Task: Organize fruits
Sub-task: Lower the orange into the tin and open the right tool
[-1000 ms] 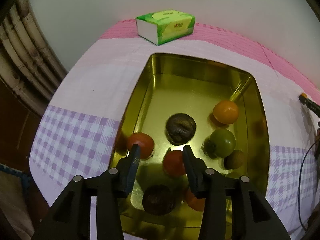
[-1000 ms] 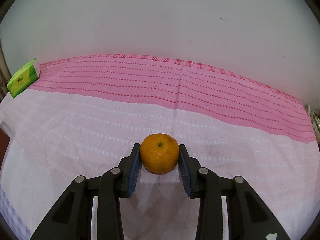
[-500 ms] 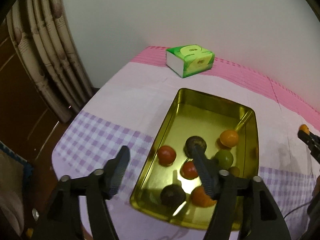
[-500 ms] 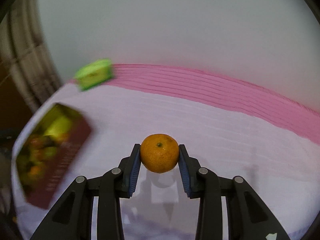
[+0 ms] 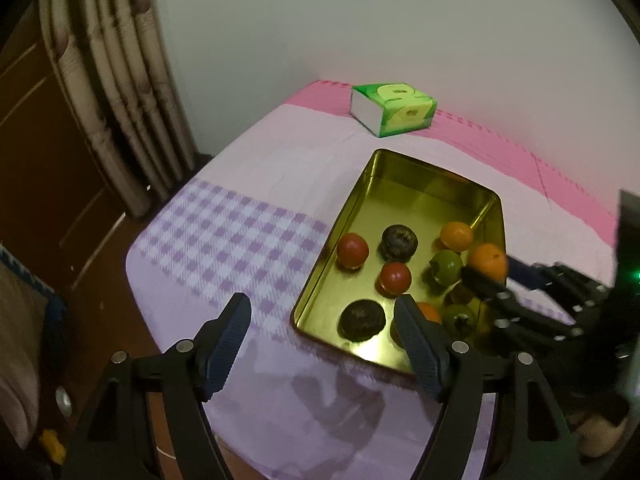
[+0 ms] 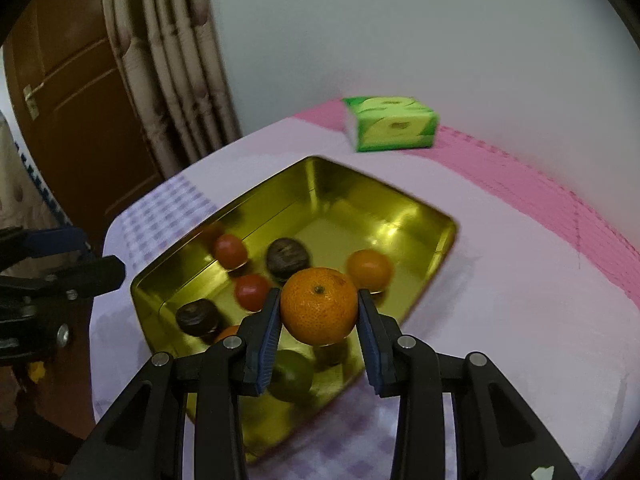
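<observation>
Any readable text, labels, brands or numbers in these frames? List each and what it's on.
Nothing can be read.
Green tissue pack: it carries a round printed mark on the top and on the end face, but both are too blurred and small to make out.
Gold tray, fruits, checked cloth and both grippers: no visible text.

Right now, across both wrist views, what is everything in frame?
tray: one, gold, on the cloth
red fruits: two, in the tray, left side
dark fruits: two, brown-black, in the tray
green fruits: two, in the tray, right side
loose oranges: two, in the tray, one partly hidden
held orange: one, above the tray
tissue box: one, green, behind the tray
cloth: pink, purple-checked
curtain: beige, left
left tool: open, empty
right tool: shut on the held orange
</observation>
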